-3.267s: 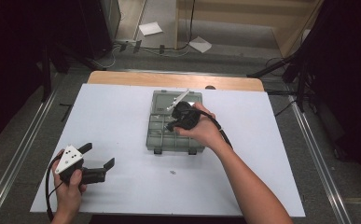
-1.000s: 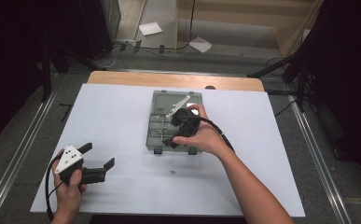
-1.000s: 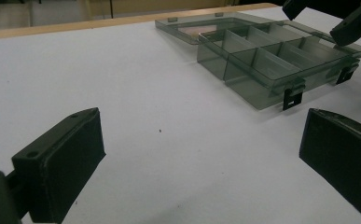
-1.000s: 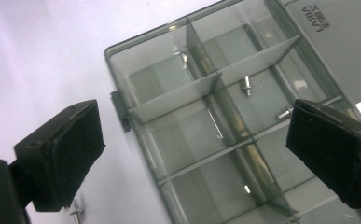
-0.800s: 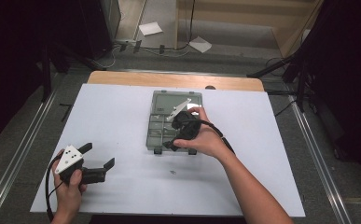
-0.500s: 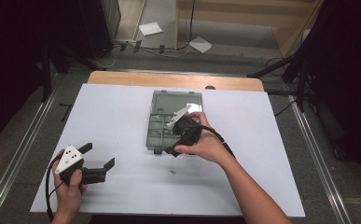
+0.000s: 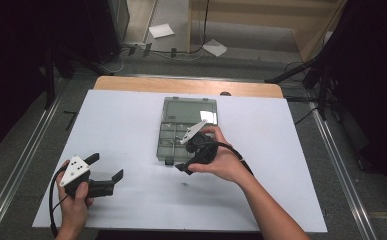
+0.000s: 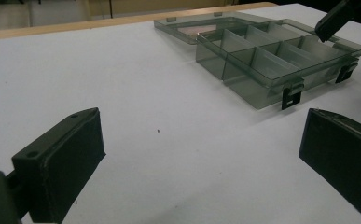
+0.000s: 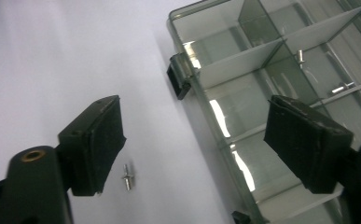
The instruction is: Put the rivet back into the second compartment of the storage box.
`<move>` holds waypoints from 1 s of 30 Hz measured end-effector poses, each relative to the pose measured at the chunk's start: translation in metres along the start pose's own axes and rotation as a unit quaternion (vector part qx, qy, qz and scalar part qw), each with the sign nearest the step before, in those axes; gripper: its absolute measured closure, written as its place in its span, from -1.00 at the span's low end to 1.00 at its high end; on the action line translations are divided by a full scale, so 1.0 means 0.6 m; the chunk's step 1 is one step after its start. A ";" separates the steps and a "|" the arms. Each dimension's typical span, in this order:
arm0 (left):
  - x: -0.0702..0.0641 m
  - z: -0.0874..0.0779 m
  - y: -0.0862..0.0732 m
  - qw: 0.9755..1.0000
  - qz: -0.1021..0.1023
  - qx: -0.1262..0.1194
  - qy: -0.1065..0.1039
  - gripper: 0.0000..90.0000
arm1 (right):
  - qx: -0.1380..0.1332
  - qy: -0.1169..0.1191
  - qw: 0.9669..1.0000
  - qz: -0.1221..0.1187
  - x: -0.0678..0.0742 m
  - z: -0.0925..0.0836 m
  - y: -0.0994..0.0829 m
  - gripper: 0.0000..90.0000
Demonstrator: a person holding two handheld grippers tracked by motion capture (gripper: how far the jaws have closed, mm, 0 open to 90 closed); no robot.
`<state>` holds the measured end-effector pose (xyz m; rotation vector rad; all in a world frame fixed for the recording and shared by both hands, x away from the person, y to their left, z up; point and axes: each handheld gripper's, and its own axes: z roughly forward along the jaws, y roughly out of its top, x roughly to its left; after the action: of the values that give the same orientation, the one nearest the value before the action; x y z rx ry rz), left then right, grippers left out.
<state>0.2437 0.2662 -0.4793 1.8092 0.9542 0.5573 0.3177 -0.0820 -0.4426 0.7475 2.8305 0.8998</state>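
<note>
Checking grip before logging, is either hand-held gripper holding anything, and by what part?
Nothing is held. Both the left hand-held gripper and right hand-held gripper have empty, open jaws.

Organizer box (image 7: 187,131): smoky translucent grey, black latches
Screw (image 9: 128,178): shiny silver
Tabletop (image 7: 131,125): plain white sheet, wood-brown far edge
Right tongs (image 9: 192,154): matte black
Left tongs (image 7: 103,172): black, white plate on top

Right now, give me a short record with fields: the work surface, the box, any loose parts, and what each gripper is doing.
surface: white table top
box: clear compartment box, lid open and lying flat behind it
loose part: small metal screw on the table beside the box
parts in box: two small screws in compartments
left gripper: open, empty, resting on the table away from the box
right gripper: open, jaws just closing, empty, by the box's front edge
</note>
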 end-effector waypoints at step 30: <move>-0.001 0.001 0.000 1.000 -0.002 0.000 -0.001 -1.00 | 0.026 0.028 0.999 -0.014 0.049 0.017 -0.041 0.49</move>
<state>0.2435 0.2653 -0.4794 1.8069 0.9567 0.5539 0.2834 -0.0802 -0.4628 0.6968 2.9168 0.8591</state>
